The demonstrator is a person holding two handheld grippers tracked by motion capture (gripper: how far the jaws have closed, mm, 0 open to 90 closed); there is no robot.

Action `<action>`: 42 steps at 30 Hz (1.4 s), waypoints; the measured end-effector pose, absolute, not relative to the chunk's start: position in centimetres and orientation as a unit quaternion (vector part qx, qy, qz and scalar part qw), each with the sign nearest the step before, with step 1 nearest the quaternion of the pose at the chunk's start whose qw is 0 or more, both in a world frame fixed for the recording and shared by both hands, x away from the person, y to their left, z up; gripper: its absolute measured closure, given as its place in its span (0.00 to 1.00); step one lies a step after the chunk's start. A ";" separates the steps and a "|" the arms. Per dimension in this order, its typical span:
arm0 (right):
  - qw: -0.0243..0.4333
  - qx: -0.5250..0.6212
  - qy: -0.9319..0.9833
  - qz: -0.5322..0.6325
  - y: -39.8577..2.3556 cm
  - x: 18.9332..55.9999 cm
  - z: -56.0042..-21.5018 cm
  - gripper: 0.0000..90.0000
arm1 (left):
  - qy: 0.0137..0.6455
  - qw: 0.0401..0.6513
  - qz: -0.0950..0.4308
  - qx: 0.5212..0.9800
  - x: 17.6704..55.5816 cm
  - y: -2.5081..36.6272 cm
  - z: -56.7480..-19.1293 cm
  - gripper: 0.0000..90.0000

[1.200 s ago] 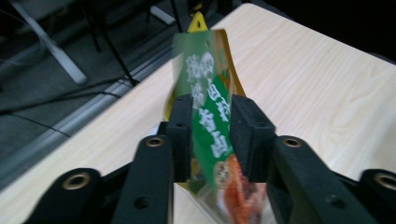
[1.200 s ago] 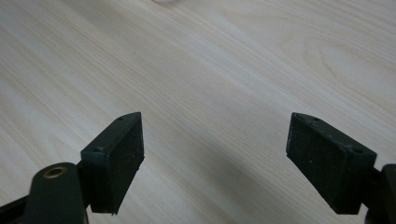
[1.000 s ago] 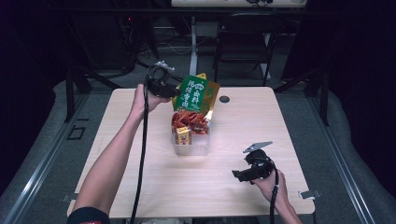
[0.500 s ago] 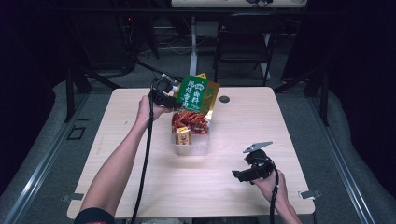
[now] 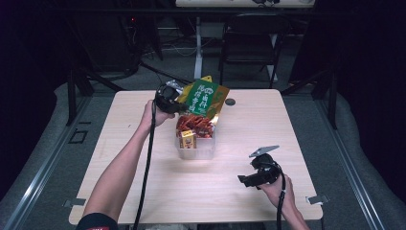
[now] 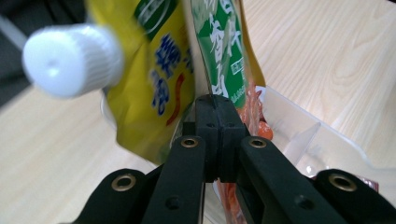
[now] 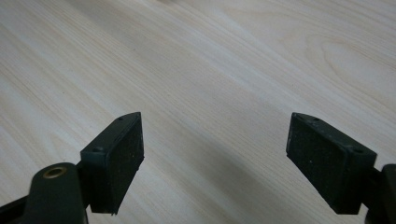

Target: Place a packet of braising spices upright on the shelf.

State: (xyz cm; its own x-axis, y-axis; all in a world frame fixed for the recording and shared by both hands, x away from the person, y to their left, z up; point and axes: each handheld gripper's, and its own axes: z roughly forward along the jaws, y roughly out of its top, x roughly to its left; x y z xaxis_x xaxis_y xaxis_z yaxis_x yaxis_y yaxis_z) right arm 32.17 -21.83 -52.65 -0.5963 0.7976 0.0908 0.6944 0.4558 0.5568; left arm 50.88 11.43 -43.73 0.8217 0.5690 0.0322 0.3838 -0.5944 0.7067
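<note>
Pinching a glossy green foil pouch, left tongs have just closed; right tongs gape over woodgrain.

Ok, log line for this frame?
left gripper: just closed on green packet over clear box | right gripper: open above table

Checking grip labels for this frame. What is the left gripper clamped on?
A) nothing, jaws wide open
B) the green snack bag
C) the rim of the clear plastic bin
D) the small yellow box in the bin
B: in the left gripper view the left gripper has its jaws pressed together on the edge of the green snack bag, above the clear plastic bin.
</note>
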 end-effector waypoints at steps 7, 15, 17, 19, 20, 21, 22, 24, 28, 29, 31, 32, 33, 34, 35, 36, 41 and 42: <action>0.094 0.440 0.848 0.280 -21.7 32.2 -52.7 0.20 | 0.217 0.389 0.182 0.877 49.3 11.8 -44.5 1.00; 0.094 0.441 0.848 0.280 -21.6 32.2 -52.8 0.20 | 0.238 0.408 0.162 0.867 48.4 13.4 -46.5 1.00; 0.096 0.439 0.850 0.276 -21.6 32.1 -52.7 0.20 | 0.242 0.409 0.161 0.865 48.2 13.7 -46.7 1.00; 0.094 0.439 0.849 0.278 -21.6 32.1 -52.7 0.20 | 0.244 0.407 0.156 0.866 48.1 13.9 -47.0 1.00; 0.092 0.439 0.849 0.280 -21.5 32.1 -52.8 0.20 | 0.246 0.402 0.159 0.867 48.1 14.0 -47.1 1.00; 0.092 0.440 0.849 0.279 -21.5 32.1 -52.7 0.20 | 0.246 0.400 0.156 0.869 48.0 14.2 -47.2 1.00; 0.093 0.439 0.849 0.280 -21.5 32.1 -52.7 0.20 | 0.248 0.399 0.155 0.869 48.0 14.4 -47.4 1.00; 0.093 0.439 0.849 0.280 -21.5 32.1 -52.7 0.20 | 0.256 0.397 0.154 0.868 48.0 14.7 -47.7 1.00; 0.096 0.440 0.849 0.276 -21.5 32.1 -52.8 0.20 | 0.264 0.399 0.154 0.864 47.9 14.9 -47.8 1.00; 0.096 0.440 0.849 0.276 -21.5 32.1 -52.7 0.20 | 0.266 0.397 0.158 0.864 47.9 14.8 -47.8 1.00; 0.095 0.439 0.849 0.277 -21.5 32.1 -52.7 0.20 | 0.269 0.396 0.156 0.864 47.9 14.9 -47.8 1.00; 0.095 0.439 0.850 0.276 -21.5 32.1 -52.7 0.20 | 0.275 0.398 0.154 0.861 48.0 14.9 -47.8 1.00; 0.097 0.438 0.850 0.276 -21.5 32.1 -52.7 0.20 | 0.279 0.394 0.147 0.863 48.1 14.9 -47.7 1.00; 0.096 0.440 0.847 0.282 -21.5 32.1 -52.8 0.20 | 0.285 0.392 0.154 0.861 48.1 14.8 -47.7 0.98; 0.095 0.437 0.850 0.278 -21.6 32.1 -52.7 0.20 | 0.292 0.384 0.154 0.862 48.2 14.7 -47.7 0.92; 0.096 0.437 0.851 0.275 -21.6 32.1 -52.6 0.20 | 0.294 0.383 0.143 0.864 48.3 14.8 -47.7 0.84; 0.099 0.441 0.847 0.279 -21.8 32.2 -52.6 0.20 | 0.324 0.385 0.161 0.849 47.5 14.8 -47.2 0.43; 0.099 0.440 0.848 0.278 -21.9 32.2 -52.6 0.20 | 0.325 0.386 0.165 0.847 47.2 14.9 -46.9 0.37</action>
State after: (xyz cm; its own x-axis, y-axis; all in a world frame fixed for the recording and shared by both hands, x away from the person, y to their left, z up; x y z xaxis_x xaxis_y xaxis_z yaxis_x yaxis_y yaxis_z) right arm 32.17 -21.87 -52.60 -0.5926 0.8017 0.0777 0.6921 0.4575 0.5583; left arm 47.17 14.94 -46.93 0.7347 0.6778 0.0291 0.4223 -0.4906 0.7622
